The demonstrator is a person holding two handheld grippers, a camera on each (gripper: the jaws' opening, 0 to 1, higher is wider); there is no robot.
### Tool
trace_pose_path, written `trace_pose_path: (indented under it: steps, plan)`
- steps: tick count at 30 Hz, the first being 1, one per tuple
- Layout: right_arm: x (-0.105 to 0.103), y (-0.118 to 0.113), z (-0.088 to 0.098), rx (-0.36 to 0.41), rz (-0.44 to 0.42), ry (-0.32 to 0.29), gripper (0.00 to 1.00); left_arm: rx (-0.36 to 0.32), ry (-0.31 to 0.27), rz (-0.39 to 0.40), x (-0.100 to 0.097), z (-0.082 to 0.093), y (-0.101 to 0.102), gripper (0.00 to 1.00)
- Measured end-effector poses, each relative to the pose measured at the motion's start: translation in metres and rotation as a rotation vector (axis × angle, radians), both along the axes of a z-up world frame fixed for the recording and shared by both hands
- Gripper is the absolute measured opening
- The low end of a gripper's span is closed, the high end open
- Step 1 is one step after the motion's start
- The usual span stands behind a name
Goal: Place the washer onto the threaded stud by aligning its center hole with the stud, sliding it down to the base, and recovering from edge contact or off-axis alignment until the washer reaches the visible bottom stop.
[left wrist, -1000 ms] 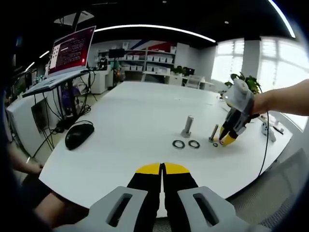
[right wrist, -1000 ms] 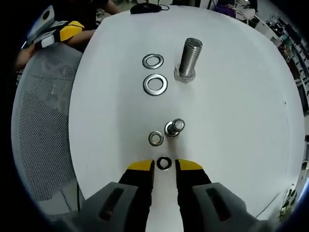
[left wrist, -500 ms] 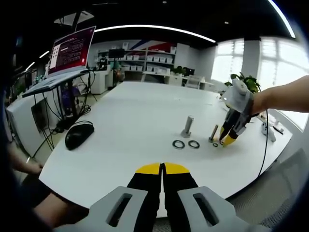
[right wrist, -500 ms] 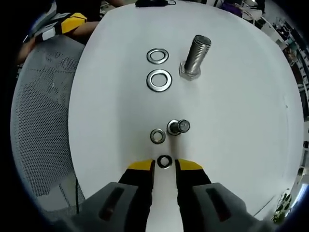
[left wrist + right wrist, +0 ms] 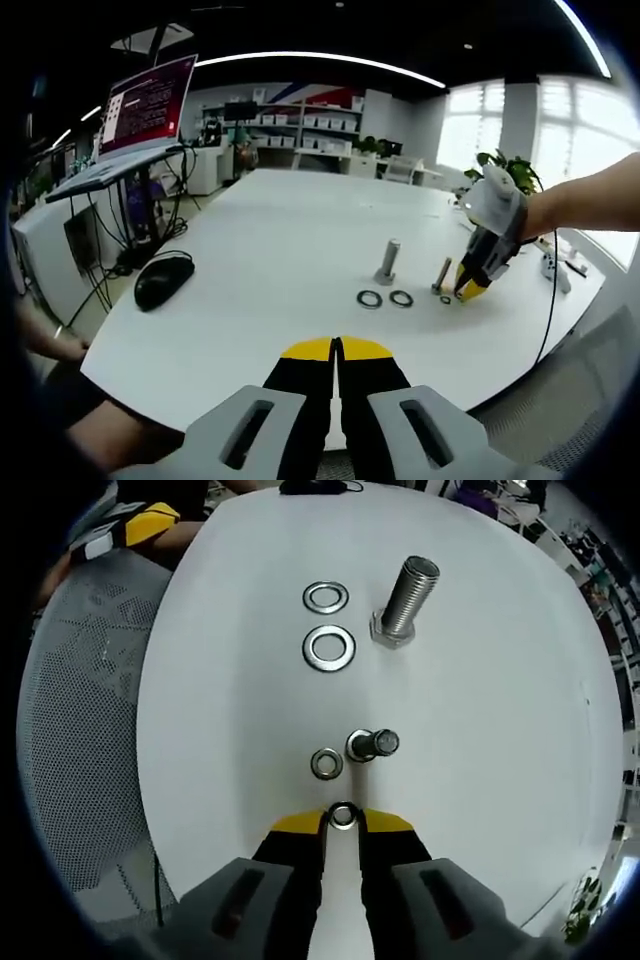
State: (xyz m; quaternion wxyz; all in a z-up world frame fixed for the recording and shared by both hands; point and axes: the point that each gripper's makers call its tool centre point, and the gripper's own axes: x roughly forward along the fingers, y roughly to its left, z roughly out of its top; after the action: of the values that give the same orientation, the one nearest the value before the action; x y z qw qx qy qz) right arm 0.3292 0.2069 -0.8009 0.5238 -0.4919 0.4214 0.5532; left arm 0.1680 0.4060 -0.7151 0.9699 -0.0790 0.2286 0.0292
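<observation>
Small dark steel washer [image 5: 342, 815] sits pinched in your right gripper [image 5: 341, 822], ready for short threaded stud [image 5: 371, 745]; left gripper [image 5: 336, 349] pressed together, idle.

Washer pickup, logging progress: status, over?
Right tool closing around small washer flat on table. Left tool shut, idle. Small stud just ahead, path clear.

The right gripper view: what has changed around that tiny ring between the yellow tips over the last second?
The right gripper has closed its fingers in on the smallest washer, which now sits pinched between the tips while lying on the table. The small stud, the washer beside it, the large stud and the two big washers stayed put. The left gripper stayed shut.
</observation>
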Motion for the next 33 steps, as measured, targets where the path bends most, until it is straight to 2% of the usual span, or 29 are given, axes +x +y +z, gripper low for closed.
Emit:
trace_pose_path:
  steps: [33]
  plan:
    - [0.0008, 0.0007, -0.0008, -0.063, -0.017, 0.006, 0.16, 0.003, 0.006, 0.002, -0.0003, -0.0006, 0.0002, 0.00]
